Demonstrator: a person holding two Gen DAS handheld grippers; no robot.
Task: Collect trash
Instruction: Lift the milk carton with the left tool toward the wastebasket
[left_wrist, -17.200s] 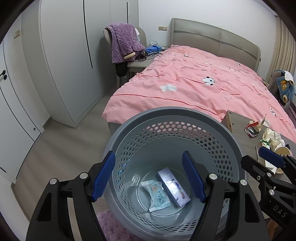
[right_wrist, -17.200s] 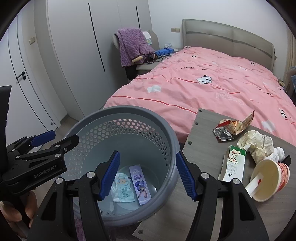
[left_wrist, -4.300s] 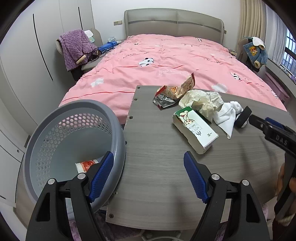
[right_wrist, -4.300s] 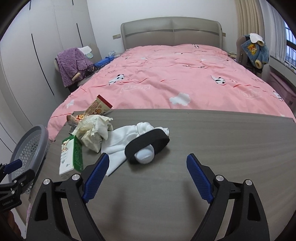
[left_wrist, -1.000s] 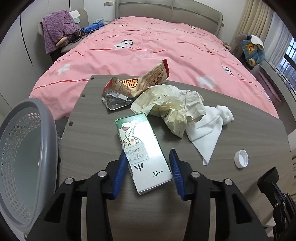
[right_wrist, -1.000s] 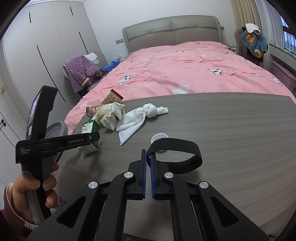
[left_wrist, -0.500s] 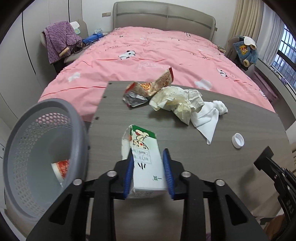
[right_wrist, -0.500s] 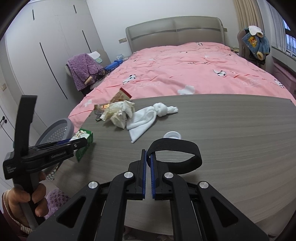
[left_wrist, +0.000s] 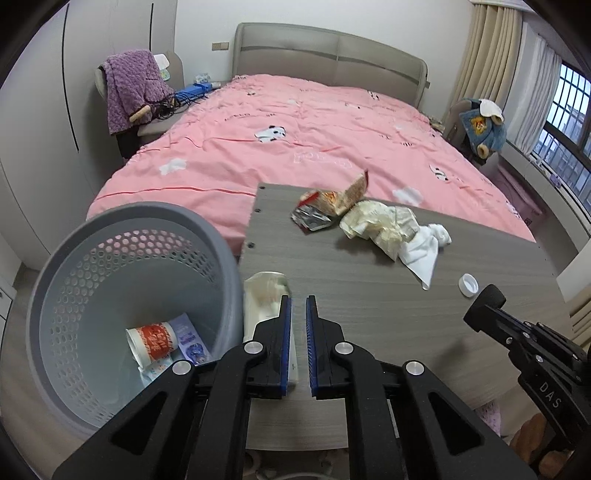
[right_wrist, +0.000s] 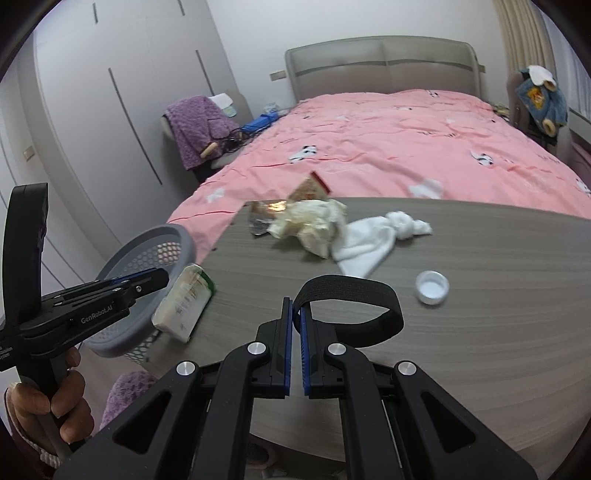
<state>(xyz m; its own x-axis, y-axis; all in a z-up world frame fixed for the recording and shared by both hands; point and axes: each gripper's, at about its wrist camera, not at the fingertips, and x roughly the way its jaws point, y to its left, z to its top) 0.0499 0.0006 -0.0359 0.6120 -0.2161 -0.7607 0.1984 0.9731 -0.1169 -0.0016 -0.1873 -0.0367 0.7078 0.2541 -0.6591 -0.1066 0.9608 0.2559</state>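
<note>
While angled downward, left fingers (left_wrist: 283, 343) together beside carton (left_wrist: 263, 301), right fingers (right_wrist: 286, 350) clamped on strap (right_wrist: 373, 292).

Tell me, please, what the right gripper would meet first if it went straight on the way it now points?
Probably bare tabletop: the right gripper, shut on the black strap, points down at it, short of the crumpled paper. Depth is unclear.

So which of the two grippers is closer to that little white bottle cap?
Right. The right gripper sits just beside the white cap; the left gripper is over by the bin.
</note>
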